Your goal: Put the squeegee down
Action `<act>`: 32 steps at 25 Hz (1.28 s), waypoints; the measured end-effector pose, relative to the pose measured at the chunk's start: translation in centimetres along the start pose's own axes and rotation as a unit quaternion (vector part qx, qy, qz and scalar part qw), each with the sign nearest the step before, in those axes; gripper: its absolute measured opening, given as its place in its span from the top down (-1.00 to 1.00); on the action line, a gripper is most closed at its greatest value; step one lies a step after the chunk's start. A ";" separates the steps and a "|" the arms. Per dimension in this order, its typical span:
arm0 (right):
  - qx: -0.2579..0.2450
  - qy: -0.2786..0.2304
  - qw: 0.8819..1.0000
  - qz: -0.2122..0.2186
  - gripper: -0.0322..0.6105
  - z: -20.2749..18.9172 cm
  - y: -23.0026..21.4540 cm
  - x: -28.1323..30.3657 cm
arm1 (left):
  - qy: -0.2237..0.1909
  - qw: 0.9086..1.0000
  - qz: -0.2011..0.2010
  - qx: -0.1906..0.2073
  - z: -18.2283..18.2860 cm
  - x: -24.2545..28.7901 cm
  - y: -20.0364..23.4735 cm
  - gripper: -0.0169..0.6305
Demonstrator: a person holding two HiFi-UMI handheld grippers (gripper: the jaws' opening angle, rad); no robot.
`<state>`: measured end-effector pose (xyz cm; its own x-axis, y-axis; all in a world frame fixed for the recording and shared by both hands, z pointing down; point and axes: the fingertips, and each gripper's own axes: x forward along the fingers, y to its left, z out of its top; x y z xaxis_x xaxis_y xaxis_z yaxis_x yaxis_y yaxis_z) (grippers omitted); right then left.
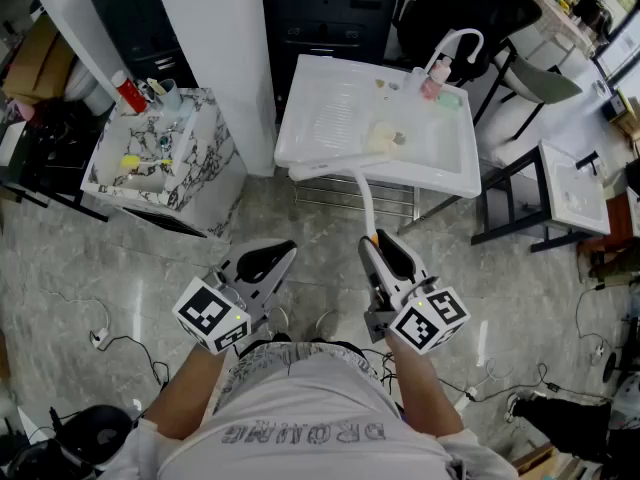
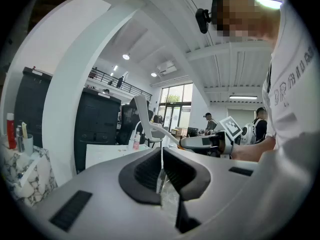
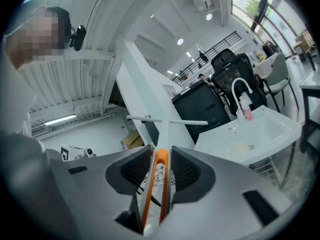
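Currently the right gripper is clamped on the squeegee: the orange-and-white handle sits between the pads, neck and blade sticking out ahead, roughly level. The left gripper is closed, jaws nearly together, holding nothing. From the head view the blade overlaps the front lip of the white sink unit; contact or not, can't tell. On the sink there is a white faucet at the back, a pink bottle beside it and a pale sponge in the basin. A metal rack is under the unit, right behind the squeegee neck. Left of the sink stands a white column, then a marble-pattern washbasin with a red can on its rim. A black cabinet is behind the sink, a chair to the right, and a second white basin further right. The floor is grey stone-look tile with cables trailing on both sides of the person. Both gripper views show an open hall with a mezzanine railing.
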<state>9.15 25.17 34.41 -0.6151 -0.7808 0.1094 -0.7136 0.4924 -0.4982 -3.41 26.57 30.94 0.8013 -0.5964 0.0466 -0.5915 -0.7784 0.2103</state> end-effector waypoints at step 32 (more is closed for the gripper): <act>0.012 0.020 1.000 0.002 0.47 -0.7 -3.0 -2.4 | -0.012 0.999 0.030 -0.011 -0.8 1.9 -0.9 0.86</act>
<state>12.53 25.82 36.28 -0.6317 -0.7623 0.1410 -0.7025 0.4859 -0.5200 -1.27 26.33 31.60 0.7615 -0.6471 0.0366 -0.6367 -0.7365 0.2283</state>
